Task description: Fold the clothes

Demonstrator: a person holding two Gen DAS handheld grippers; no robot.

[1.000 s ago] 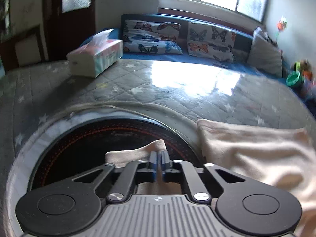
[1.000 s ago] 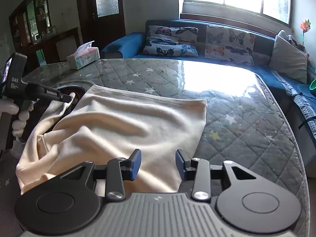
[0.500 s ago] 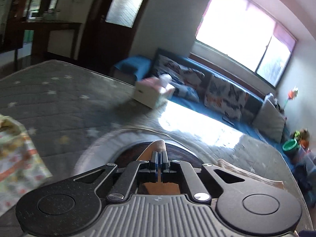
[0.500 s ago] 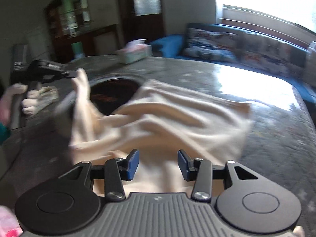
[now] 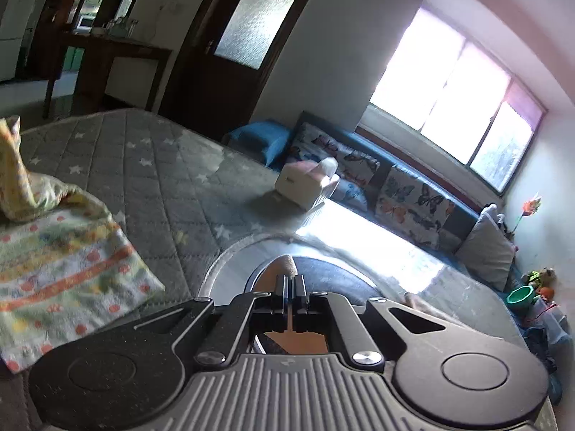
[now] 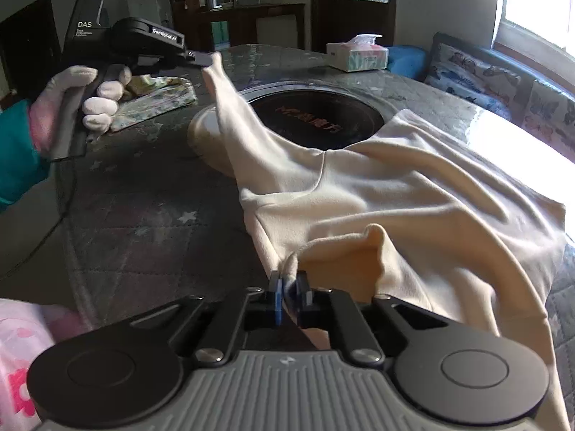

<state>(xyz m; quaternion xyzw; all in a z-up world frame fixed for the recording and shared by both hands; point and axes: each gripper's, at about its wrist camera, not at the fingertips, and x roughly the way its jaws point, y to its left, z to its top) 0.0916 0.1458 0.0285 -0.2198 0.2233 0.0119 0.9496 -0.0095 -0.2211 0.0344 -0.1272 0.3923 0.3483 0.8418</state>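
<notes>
A cream garment (image 6: pixel 413 194) lies spread over the quilted grey table (image 6: pixel 143 212), partly across a round black cooktop (image 6: pixel 316 115). My left gripper (image 6: pixel 203 60) is shut on one end of it and holds that end up off the table, so the cloth stretches in a taut strip. In the left wrist view the pinched cream tip (image 5: pixel 285 265) pokes out past the left gripper (image 5: pixel 290 282). My right gripper (image 6: pixel 289 280) is shut on the near edge of the garment, with a fold of cloth bunched just ahead of its blue pads.
A patterned cloth (image 5: pixel 61 248) lies on the table at the left, also in the right wrist view (image 6: pixel 158 97). A tissue box (image 6: pixel 357 56) stands at the far side. A sofa with butterfly cushions (image 5: pixel 413 194) runs under the window. A pink cloth (image 6: pixel 21 359) sits at the near left.
My right gripper has shut on the garment's near edge. My left gripper has lifted its end of the cloth up and to the left, pulling it taut.
</notes>
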